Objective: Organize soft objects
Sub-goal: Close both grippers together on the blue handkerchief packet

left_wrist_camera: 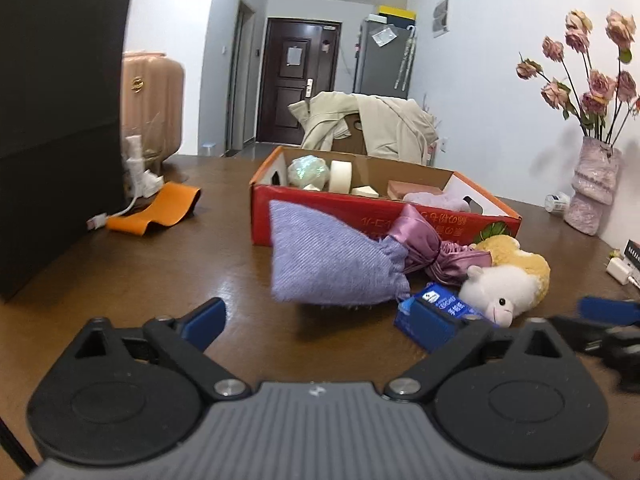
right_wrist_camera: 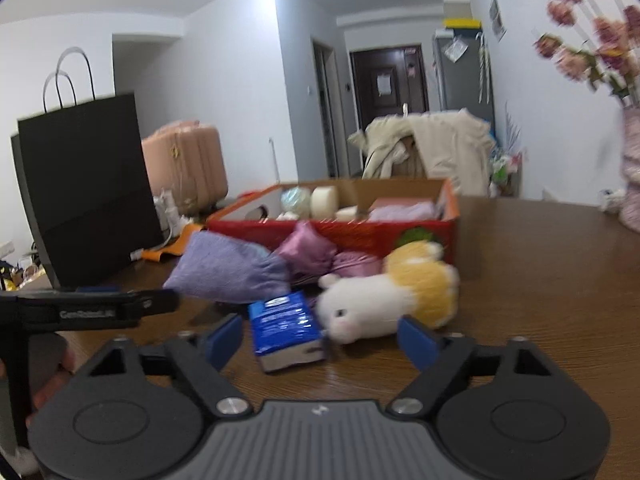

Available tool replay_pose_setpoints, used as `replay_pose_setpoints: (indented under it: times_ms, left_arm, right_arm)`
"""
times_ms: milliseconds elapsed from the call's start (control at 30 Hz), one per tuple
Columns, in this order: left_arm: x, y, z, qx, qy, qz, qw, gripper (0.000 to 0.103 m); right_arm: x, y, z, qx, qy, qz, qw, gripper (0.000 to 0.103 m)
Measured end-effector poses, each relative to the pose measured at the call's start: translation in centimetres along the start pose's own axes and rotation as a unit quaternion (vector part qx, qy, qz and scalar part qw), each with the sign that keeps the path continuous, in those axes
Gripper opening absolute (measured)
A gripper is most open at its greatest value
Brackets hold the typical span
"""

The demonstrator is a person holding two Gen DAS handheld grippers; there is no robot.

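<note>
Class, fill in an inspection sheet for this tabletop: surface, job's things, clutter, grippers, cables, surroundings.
Surface: brown wooden table.
Job's things: lilac woven fabric pouch, pink satin drawstring bag, white-and-yellow plush toy, red open cardboard box behind them.
Clutter: blue tissue packet, orange curved stand, black paper bag.
Grippers: left gripper and right gripper, jaws open, empty.
Cables: white cable.
Surroundings: pink flower vase, dark door.

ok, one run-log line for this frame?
left gripper: open | right gripper: open | plush toy, tissue pack: on table
</note>
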State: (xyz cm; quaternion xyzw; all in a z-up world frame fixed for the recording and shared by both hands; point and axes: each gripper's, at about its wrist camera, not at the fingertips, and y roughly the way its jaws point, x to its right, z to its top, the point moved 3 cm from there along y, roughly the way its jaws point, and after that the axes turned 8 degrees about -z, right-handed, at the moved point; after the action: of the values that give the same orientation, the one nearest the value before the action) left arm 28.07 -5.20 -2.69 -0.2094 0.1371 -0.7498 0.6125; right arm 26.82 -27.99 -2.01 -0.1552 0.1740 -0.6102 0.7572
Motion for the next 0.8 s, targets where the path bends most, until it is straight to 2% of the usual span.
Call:
replay_pose_setpoints:
  times_ms: [100,167,333,400,467,567,633,667,700,767,800]
  left_arm:
    - [-0.8,1.3,0.5,-0.015,-0.015,-0.018,0.9996,0.076]
    - [-1.6,1.8,0.8,-0.018,-0.028,-0.015,0.9993,0.072]
    - [-3.0,1.3,1.0,-0.015,-0.034,-0.004,0.9993,0.073]
    - [-3.2,1.0,0.8,-0.019,-0.036,0.0,0.9992,0.073]
    - [-3.3,0.5,0.5,-0.019,-0.035,0.006,0.9992,0.073]
    - [-3.1,-0.4,-0.2,-0.027,-0.043,-0.003,0.9987,0.072]
    - [-2.7,-0.8,-0.9,-0.04,-0.046,-0.019,0.998,0.072]
    - [-2.3,-1.0,-1.3,-0.046,-0.044,-0.027,0.9976,0.071]
    - [-1.9,-1.2,-1.6,-0.049,-0.041,-0.033,0.9974,0.07]
    - [-1.1,-1.5,-2.3,-0.052,-0.04,-0.041,0.997,0.067]
    - [-0.6,-1.5,-2.6,-0.058,-0.043,-0.05,0.9962,0.063]
  right_arm:
    - [-2.2,2.9,0.2,-0.027,-0.014,0.011,0.999,0.07]
    - [-3.5,4.5,0.2,-0.04,-0.044,0.005,0.998,0.07]
    - [-5.4,7.9,-0.1,-0.084,-0.088,-0.021,0.992,0.069]
    - [-5.8,8.4,-0.4,-0.093,-0.106,-0.03,0.99,0.052]
    - [-6.2,7.6,-0.8,-0.095,-0.114,-0.014,0.989,0.052]
    - [-7.3,4.7,-2.0,-0.099,-0.156,0.068,0.98,0.052]
    - [-7.7,2.5,-3.1,-0.103,-0.193,0.102,0.97,0.057]
    - [-7.4,1.8,-3.3,-0.104,-0.199,0.098,0.97,0.067]
    - [-6.7,1.2,-3.4,-0.102,-0.197,0.075,0.972,0.078]
    - [-4.6,0.2,-3.5,-0.086,-0.179,0.022,0.98,0.085]
    - [-3.5,0.0,-3.4,-0.079,-0.162,0.008,0.983,0.084]
